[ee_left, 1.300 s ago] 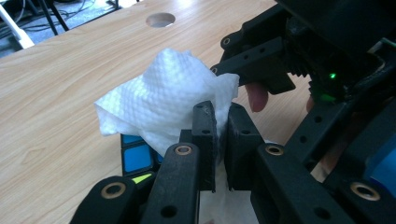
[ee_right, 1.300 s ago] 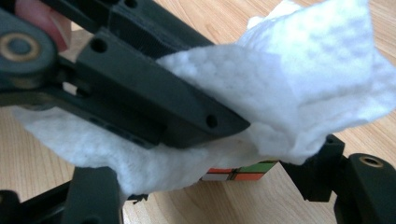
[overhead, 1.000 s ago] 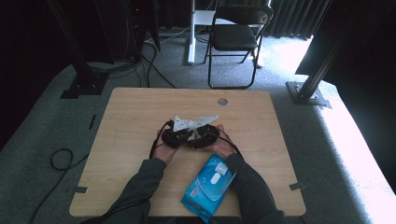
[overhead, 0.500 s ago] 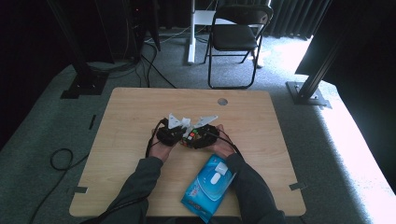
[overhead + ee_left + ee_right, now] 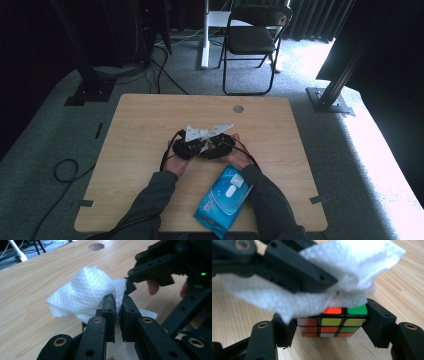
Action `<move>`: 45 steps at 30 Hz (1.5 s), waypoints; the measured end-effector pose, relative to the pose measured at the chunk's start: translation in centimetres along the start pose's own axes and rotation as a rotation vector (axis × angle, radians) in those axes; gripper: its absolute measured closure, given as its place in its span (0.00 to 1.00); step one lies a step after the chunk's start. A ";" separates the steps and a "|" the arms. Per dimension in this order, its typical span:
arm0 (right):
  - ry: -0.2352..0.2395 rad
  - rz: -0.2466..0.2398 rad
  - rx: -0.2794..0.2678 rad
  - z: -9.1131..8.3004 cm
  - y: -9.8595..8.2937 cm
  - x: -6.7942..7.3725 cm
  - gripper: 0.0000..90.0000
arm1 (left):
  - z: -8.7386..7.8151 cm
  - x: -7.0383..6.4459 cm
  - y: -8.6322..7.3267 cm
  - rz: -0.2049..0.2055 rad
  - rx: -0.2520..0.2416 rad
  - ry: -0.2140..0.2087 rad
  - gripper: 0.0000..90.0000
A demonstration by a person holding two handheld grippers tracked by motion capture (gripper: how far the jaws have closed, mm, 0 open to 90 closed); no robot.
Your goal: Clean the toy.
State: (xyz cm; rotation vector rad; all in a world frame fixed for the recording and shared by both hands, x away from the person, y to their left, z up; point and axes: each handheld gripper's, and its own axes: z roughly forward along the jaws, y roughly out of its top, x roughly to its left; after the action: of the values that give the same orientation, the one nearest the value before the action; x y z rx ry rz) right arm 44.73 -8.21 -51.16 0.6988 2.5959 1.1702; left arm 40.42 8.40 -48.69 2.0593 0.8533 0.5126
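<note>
The right gripper [image 5: 329, 322] clamped the puzzle cube [image 5: 332, 323] steady so the left gripper [image 5: 117, 307], pinching a white wipe [image 5: 82, 295], could rub its top.

- High view: daylight enters from the right, washing out the floor right of the table [image 5: 150, 130]; the room behind the table is dark.
- Left gripper view: even light; near jaws soft, wipe [image 5: 82, 295] sharp.
- Right gripper view: wipe above the cube [image 5: 332, 323] overexposed and blurred.
</note>
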 end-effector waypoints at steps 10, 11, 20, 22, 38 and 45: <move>0.001 0.000 -0.004 0.0 0.0 0.0 0.38 | 0.0 -0.1 0.1 0.012 -0.005 -0.012 0.92; 0.001 0.001 -0.004 0.0 0.0 0.0 0.38 | 0.0 0.0 0.0 0.005 -0.008 -0.007 0.92; 0.000 0.004 -0.004 -0.1 0.0 0.0 0.38 | -0.5 1.7 -0.7 -0.042 -0.006 0.038 0.91; 0.002 0.006 -0.005 -0.1 0.0 0.0 0.38 | -0.6 2.1 -0.9 -0.051 -0.008 0.046 0.91; 0.007 0.004 -0.019 -0.2 -0.1 -0.1 0.38 | -1.0 3.9 -2.2 -0.109 0.013 0.073 0.95; 0.010 0.000 -0.026 -0.3 -0.1 0.0 0.38 | -0.6 4.0 -2.4 -0.119 0.024 0.065 0.95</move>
State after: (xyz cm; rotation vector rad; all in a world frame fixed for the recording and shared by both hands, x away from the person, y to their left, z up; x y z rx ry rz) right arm 44.62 -8.46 -51.06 0.6895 2.5847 1.2080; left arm 41.84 12.65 -50.12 2.0079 1.0185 0.5084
